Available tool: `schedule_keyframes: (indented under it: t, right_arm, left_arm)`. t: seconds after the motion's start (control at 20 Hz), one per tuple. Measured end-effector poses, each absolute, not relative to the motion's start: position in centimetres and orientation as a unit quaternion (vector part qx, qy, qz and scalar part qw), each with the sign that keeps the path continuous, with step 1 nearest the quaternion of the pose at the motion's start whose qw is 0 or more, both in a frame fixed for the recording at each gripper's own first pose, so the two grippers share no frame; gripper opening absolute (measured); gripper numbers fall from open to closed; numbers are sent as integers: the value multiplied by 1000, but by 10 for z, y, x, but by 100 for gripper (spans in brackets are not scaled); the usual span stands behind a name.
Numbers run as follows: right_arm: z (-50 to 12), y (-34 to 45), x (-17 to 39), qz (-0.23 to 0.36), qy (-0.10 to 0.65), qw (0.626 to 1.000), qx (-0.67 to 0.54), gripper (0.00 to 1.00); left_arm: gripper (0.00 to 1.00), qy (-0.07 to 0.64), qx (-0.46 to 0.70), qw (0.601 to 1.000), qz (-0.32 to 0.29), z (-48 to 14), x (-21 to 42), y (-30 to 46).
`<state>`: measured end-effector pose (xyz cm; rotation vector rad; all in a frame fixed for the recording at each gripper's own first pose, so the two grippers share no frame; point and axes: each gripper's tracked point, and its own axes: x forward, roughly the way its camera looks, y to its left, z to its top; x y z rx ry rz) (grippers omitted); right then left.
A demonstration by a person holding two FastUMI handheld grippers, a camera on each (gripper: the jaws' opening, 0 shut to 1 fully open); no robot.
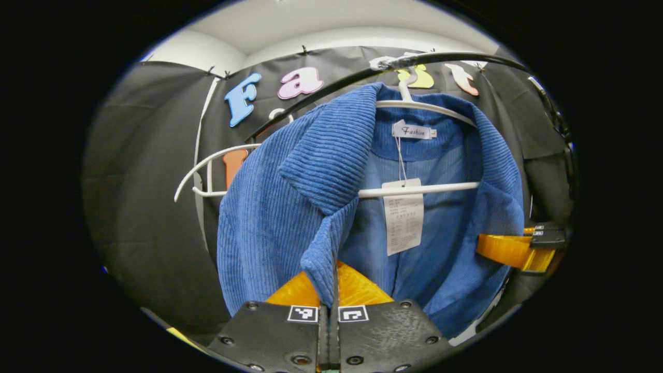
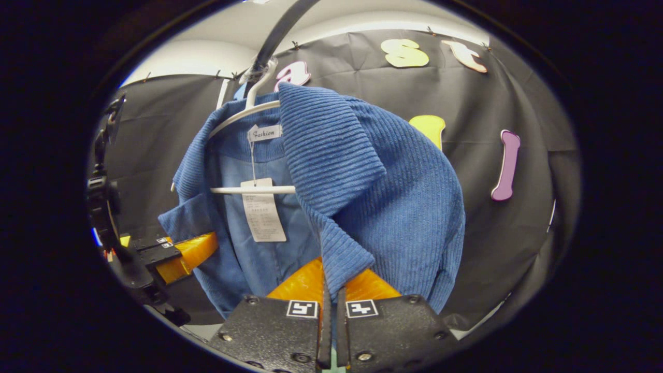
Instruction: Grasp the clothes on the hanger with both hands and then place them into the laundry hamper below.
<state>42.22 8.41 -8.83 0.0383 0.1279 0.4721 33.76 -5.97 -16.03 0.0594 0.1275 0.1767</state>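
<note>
Black-cloth booth wall (image 1: pixel 145 207), blue corduroy jacket (image 1: pixel 279 207) on white hanger (image 1: pixel 414 189), front edges pinched in left gripper (image 1: pixel 329 290) and right gripper (image 2: pixel 331 282).

jacket (image 1: pixel 290 207) hem: cut off | tag (image 1: pixel 403 220) print: too small | hamper: hidden

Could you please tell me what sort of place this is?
Probably a staged recording booth: a blue corduroy jacket hangs on a white plastic hanger from a black rail, against a black cloth wall.
</note>
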Motion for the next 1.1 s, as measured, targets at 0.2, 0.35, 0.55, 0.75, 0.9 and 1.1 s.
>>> schedule_keyframes:
  t: [0.2, 0.35, 0.55, 0.75, 0.9, 1.1]
  right_arm:
    - [-87, 72, 431, 223, 65, 972, 42, 6]
    - [-83, 53, 436, 218, 64, 973, 52, 6]
    - [-75, 33, 440, 224, 55, 972, 51, 6]
    - [-61, 8, 449, 218, 44, 972, 71, 5]
    - [-50, -7, 454, 205, 38, 974, 87, 6]
    - [-40, -15, 461, 212, 38, 972, 97, 5]
  left_arm:
    - [6, 59, 34, 992, 108, -155, 330, -40]
    - [0, 57, 36, 988, 136, -150, 325, -14]
    - [6, 49, 52, 986, 153, -137, 324, 12]
    - [0, 44, 51, 985, 162, -130, 323, 21]
    - [0, 38, 48, 983, 172, -119, 323, 31]
    - [0, 31, 44, 982, 180, -104, 324, 46]
